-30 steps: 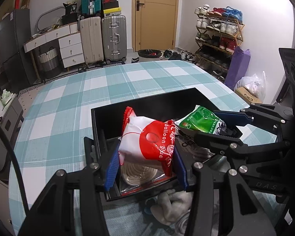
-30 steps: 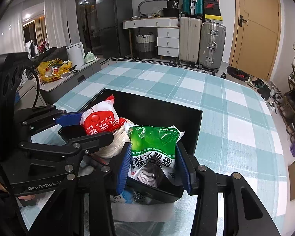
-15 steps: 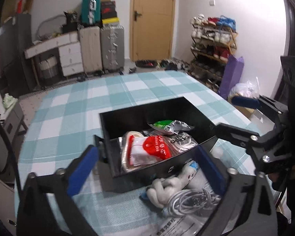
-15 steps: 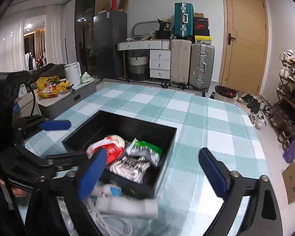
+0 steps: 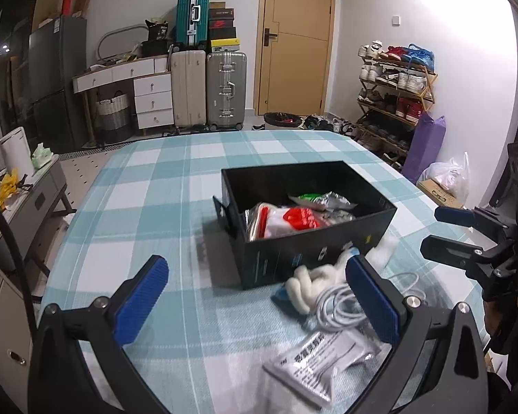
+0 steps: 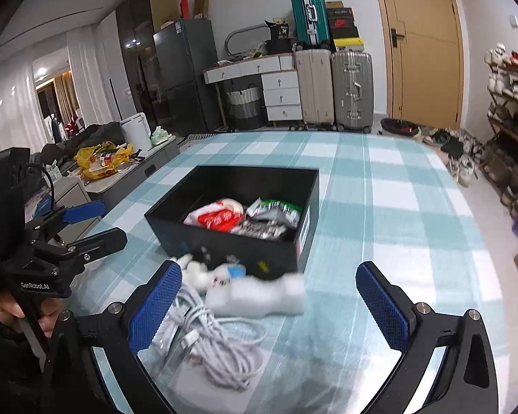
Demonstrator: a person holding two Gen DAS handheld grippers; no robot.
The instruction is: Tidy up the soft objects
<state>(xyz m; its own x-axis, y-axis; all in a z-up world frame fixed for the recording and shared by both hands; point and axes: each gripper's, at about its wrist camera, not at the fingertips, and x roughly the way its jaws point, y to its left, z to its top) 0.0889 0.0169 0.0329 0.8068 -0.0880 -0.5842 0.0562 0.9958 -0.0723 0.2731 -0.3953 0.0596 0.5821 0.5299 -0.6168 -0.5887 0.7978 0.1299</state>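
A black box (image 5: 314,252) (image 6: 224,241) stands on the checked table. Inside lie a red-and-white packet (image 5: 286,219) (image 6: 217,217) and a green packet (image 5: 319,198) (image 6: 276,208). In front of the box lie a white plush toy (image 5: 309,283) (image 6: 197,272), a coiled white cable (image 5: 342,305) (image 6: 217,338), a white soft roll (image 6: 259,295) and a grey-white sachet (image 5: 323,358). My left gripper (image 5: 255,305) (image 6: 86,220) is open and empty, short of the box. My right gripper (image 6: 267,305) (image 5: 445,231) is open and empty above the roll and cable.
The teal checked tablecloth (image 5: 162,186) (image 6: 397,207) covers the table. Suitcases (image 5: 207,89), a drawer unit (image 5: 153,101) and a shoe rack (image 5: 393,96) stand beyond the far edge. A low grey cabinet (image 5: 34,186) stands left of the table.
Both grippers let go of their packets into the box, opened wide and pulled back and up. The red-and-white and green packets now lie in the box.
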